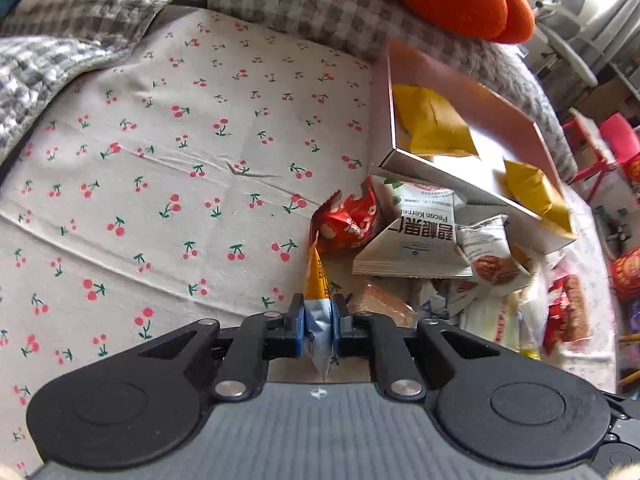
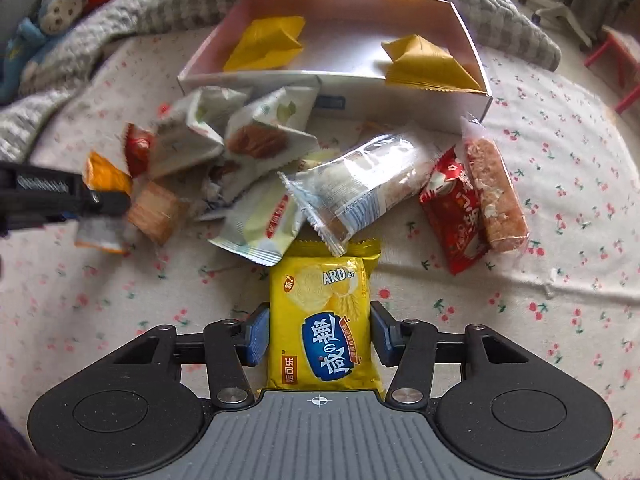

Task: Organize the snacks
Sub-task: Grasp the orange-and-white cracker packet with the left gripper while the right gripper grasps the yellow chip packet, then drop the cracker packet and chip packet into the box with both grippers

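- The left gripper [image 1: 319, 322] is clamped tight on a small orange-and-silver foil snack packet [image 1: 316, 280]; the blue pads pinch the silver end, and the orange end sticks forward over the cherry-print bedsheet [image 1: 160, 160].
- In the right wrist view the same orange packet [image 2: 105, 176] shows at the left edge of the snack pile, held by the left gripper's dark fingers [image 2: 96, 200].
- The right gripper [image 2: 320, 332] straddles a flat yellow cracker packet with a blue label [image 2: 324, 320]. Its blue pads stand just beside the packet's two long edges; I cannot tell whether they press it.
- The yellow packet lies on the sheet at the near edge of the pile, its far end tucked under a clear-and-blue wrapped pastry bar [image 2: 360, 184].
- Beside that bar lie a red foil packet [image 2: 452, 208] and a clear-wrapped brown crisp bar [image 2: 496, 192], touching each other.
- To the left are white pyramid-shaped nut packets [image 2: 260, 136], a small red sweet wrapper [image 2: 138, 148] and a tan wafer square [image 2: 156, 210].
- Behind the pile stands an open shallow white-and-pink cardboard box [image 2: 256, 80]; inside it lie two yellow pyramid packets [image 2: 268, 42], one toward each end.
- A grey checked knitted blanket [image 2: 168, 4] is bunched beyond the box, with a blue plush toy [image 2: 44, 24] on it.
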A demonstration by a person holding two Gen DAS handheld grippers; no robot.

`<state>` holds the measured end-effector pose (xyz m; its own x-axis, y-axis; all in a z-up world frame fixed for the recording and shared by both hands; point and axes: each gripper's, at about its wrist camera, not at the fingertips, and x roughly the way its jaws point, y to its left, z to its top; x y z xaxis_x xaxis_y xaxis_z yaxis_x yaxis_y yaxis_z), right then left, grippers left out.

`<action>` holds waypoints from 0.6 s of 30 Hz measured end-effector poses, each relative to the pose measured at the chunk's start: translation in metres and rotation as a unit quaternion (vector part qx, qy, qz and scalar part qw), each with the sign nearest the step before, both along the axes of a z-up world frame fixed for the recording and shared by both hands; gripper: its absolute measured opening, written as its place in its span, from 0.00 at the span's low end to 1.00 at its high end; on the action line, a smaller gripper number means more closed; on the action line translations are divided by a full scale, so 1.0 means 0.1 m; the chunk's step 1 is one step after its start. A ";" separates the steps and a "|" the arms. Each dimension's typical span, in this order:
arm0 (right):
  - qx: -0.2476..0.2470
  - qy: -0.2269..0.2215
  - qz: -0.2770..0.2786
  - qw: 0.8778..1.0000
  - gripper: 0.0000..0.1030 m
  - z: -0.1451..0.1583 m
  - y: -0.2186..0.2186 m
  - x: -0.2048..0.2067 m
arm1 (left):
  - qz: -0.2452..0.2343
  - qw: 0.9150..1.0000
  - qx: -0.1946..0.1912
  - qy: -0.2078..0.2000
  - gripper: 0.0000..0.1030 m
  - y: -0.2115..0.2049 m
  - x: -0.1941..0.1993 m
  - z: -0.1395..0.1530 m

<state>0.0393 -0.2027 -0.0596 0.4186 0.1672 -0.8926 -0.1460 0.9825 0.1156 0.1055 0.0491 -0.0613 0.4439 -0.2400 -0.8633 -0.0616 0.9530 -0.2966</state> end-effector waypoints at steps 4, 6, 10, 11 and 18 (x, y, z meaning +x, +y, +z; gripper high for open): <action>0.018 -0.010 -0.011 1.000 0.49 0.07 -0.03 0.00 | 0.009 1.000 -0.010 -0.009 0.10 0.07 0.00 0.06; 0.036 -0.016 -0.016 0.999 0.49 0.12 -0.05 -0.01 | 0.010 1.000 -0.015 -0.020 0.10 0.09 -0.01 0.11; 0.117 -0.024 -0.021 0.993 0.48 0.24 -0.20 -0.04 | 0.007 0.999 -0.025 -0.042 0.10 0.12 -0.05 0.23; 0.137 -0.025 -0.025 0.990 0.48 0.25 -0.25 -0.04 | 0.006 0.999 -0.026 -0.047 0.10 0.12 -0.05 0.24; 0.192 -0.034 -0.034 0.980 0.48 0.34 -0.37 -0.05 | -0.005 0.997 -0.034 -0.063 0.10 0.10 -0.06 0.32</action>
<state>0.0345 -0.2399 -0.0253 0.4963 0.4546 -0.7396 -0.1013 0.8764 0.4707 0.0999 0.0589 -0.0288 0.5451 -0.3014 -0.7823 -0.0113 0.9304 -0.3663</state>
